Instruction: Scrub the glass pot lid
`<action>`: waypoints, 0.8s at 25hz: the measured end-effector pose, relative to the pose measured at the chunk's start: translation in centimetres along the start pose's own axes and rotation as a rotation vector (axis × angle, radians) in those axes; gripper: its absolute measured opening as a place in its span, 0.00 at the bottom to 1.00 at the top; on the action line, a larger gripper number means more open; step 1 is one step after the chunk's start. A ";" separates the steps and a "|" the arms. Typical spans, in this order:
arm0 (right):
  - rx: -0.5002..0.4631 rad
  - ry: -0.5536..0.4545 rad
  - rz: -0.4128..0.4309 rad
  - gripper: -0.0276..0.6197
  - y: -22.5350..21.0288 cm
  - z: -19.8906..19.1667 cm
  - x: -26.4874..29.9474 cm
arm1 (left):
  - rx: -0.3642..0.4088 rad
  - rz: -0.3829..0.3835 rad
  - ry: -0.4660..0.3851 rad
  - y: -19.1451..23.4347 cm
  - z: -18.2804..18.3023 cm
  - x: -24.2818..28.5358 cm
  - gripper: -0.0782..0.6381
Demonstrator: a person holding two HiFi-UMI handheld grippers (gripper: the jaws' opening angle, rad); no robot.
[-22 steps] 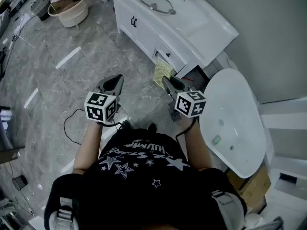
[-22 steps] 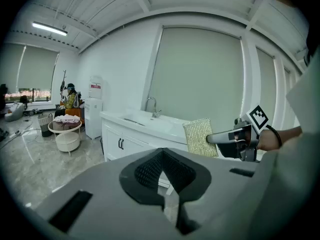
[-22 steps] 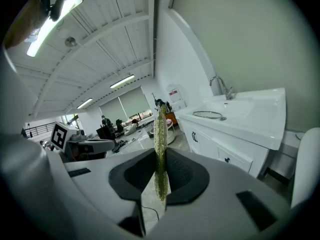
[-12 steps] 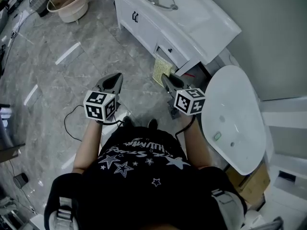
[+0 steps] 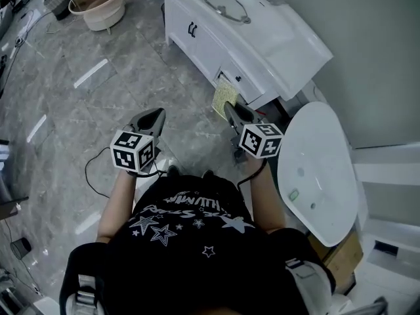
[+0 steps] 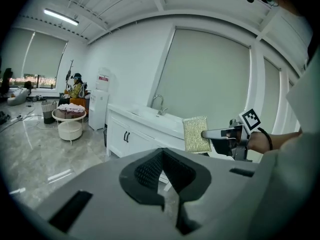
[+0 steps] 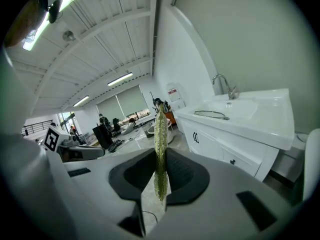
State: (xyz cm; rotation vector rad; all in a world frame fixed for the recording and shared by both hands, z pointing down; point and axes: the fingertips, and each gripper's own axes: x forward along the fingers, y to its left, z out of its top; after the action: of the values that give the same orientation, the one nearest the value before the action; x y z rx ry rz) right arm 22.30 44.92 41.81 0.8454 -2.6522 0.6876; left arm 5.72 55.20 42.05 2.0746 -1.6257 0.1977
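The glass pot lid (image 5: 226, 5) with its metal rim lies flat on the white vanity counter (image 5: 282, 41), far ahead of both grippers. In the right gripper view the lid (image 7: 211, 114) rests beside the sink faucet (image 7: 223, 86). My right gripper (image 5: 228, 107) is shut on a yellow-green scrub sponge (image 5: 224, 98), held in the air in front of the cabinet. That sponge (image 7: 160, 149) stands edge-on between the jaws of the right gripper (image 7: 160, 159). My left gripper (image 5: 157, 114) hangs over the floor, shut and holding nothing. From the left gripper (image 6: 162, 154) view the sponge (image 6: 196, 134) shows flat-on.
A round basin with pink cloth (image 5: 98, 5) stands on the floor at the far left. A large white oval fixture (image 5: 318, 169) is close on my right. A black cable (image 5: 92, 172) loops on the grey marble floor. A cardboard box (image 5: 341, 258) sits at the lower right.
The vanity and lid have slid rightward and slightly down in the head view. The left gripper sits a little lower and more to the left. The right gripper still holds the sponge.
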 end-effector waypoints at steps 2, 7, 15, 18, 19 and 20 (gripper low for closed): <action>0.002 -0.010 -0.006 0.14 0.7 0.4 0.9 | -0.009 0.003 0.003 1.4 0.0 -0.9 0.12; 0.004 0.026 -0.010 0.14 1.0 -0.3 2.1 | -0.032 0.008 0.018 3.8 -0.5 -1.1 0.12; 0.027 0.007 -0.002 0.14 -1.9 1.4 6.1 | -0.056 0.016 0.019 6.4 0.6 2.0 0.12; 0.043 0.007 0.001 0.14 -4.4 3.0 8.6 | -0.058 0.028 0.026 7.5 2.1 4.6 0.12; 0.048 0.008 0.004 0.14 -5.3 3.7 9.5 | -0.056 0.032 0.028 7.8 2.8 5.7 0.12; 0.052 0.008 0.007 0.14 -6.2 4.4 10.4 | -0.054 0.032 0.029 8.2 3.5 6.9 0.12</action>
State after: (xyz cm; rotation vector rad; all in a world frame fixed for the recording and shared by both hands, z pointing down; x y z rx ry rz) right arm 17.32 33.33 44.29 0.8461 -2.6424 0.7629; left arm -0.72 46.16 44.18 1.9969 -1.6303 0.1918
